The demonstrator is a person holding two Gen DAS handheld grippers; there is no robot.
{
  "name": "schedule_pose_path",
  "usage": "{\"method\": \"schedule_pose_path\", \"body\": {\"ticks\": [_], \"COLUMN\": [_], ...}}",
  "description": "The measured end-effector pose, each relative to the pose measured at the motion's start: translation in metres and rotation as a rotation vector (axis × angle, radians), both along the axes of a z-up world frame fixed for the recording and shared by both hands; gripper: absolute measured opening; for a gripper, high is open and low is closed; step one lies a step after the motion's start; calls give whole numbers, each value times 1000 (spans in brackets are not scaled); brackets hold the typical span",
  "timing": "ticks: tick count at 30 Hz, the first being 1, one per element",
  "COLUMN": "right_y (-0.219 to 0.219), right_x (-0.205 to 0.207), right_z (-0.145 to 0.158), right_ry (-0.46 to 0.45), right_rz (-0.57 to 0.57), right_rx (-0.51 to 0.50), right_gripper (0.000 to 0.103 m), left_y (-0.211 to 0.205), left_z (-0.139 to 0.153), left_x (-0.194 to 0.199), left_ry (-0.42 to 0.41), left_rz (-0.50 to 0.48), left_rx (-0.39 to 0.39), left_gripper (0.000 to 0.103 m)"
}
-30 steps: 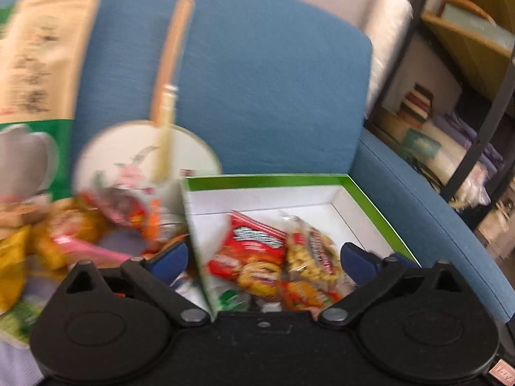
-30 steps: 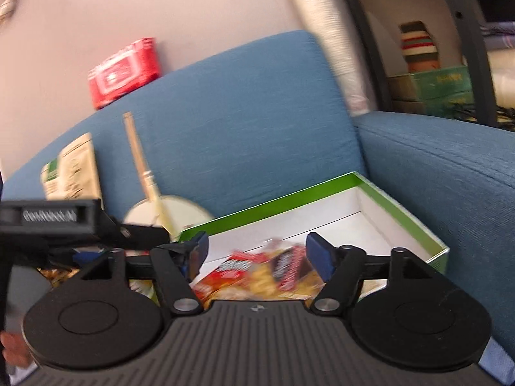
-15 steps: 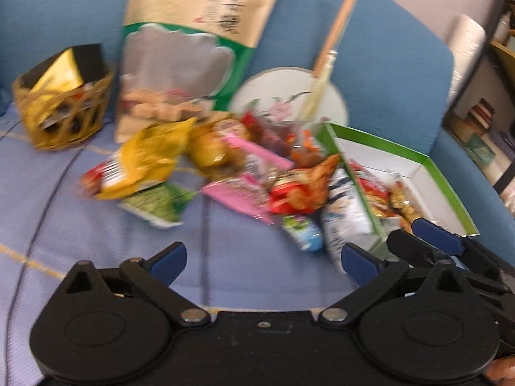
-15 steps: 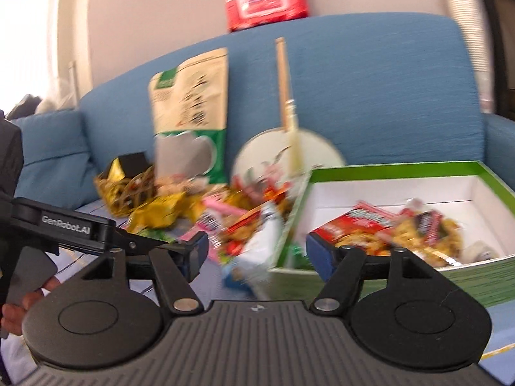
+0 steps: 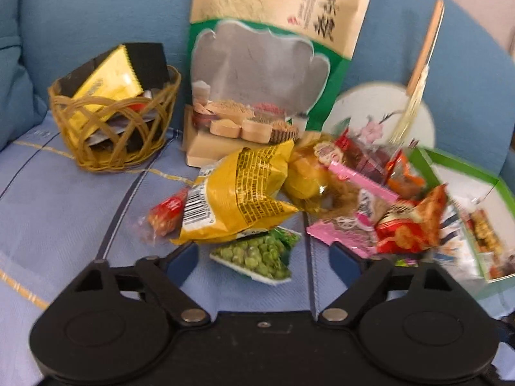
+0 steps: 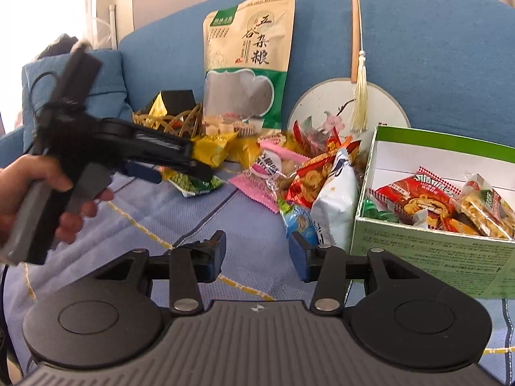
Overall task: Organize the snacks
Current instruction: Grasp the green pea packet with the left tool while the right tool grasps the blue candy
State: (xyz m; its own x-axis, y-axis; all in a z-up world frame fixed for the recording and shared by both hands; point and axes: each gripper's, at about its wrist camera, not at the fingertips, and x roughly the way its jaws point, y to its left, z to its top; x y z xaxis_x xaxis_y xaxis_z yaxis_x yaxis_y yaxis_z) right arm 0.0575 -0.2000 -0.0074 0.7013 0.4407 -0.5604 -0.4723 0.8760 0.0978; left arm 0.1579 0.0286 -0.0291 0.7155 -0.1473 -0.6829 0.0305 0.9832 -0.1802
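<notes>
While both jaws close on nothing, left gripper frames pea packet; right gripper hovers.

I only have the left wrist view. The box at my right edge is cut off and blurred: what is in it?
Observer: The green-rimmed box holds several snack packets, a red one among them, and has bare floor at the back.
Operator: Where is the right gripper?
Observer: The right gripper sits low over the blue cover, jaws closing with nothing between them.
Operator: How does my left gripper look from outside?
Observer: The left gripper, carried by a hand, has its tips at the green pea packet, jaws closing but not yet on it.
</notes>
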Motion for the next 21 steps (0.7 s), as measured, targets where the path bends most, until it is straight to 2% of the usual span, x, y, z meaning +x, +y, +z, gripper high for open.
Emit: {"method": "schedule_pose_path", "body": {"ticks": [1, 2, 3, 4, 6, 8, 9, 15, 19, 20, 21], "right_y": [2, 4, 7, 11, 19, 29, 35, 58, 70, 71, 72], "right_x": [0, 0, -1, 0, 3, 8, 10, 19, 31, 34, 34], "right_z": [-1, -2, -3, -3, -5, -9, -11, -25, -38, -41, -42], "right_ry": [-3, -10, -22, -39, -79, -125, -142, -149, -138, -138, -142], "right_rz": [2, 3, 4, 2, -18, -49, -60, -101, -114, -116, -117], "right_rx": [-9, -21, -38, -56, -104, -190, -236, -405, -505, -532, -538], "right_gripper": [75, 75, 75, 75, 75, 75, 72, 66, 54, 48, 33], "left_y": [-2, -4, -6, -7, -7, -6, -5, -1, 7, 8, 9], "left_z": [-5, -9, -11, -11, -8, -7, -6, -3, -1, -1, -1], "left_x": [6, 10, 9, 5, -4, -20, -28, -68, -73, -72, -72], "left_ry": [21, 44, 35, 22, 36, 41, 43, 44, 50, 52, 53], "left_rz": [-12, -24, -30, -43, -59, -81, -93, -130, -123, -121, -120], "left_rx": [16, 25, 43, 60, 40, 16, 10, -1, -11, -13, -16], "left_gripper": [79, 42, 48, 47, 44, 44, 44, 45, 45, 46, 46]}}
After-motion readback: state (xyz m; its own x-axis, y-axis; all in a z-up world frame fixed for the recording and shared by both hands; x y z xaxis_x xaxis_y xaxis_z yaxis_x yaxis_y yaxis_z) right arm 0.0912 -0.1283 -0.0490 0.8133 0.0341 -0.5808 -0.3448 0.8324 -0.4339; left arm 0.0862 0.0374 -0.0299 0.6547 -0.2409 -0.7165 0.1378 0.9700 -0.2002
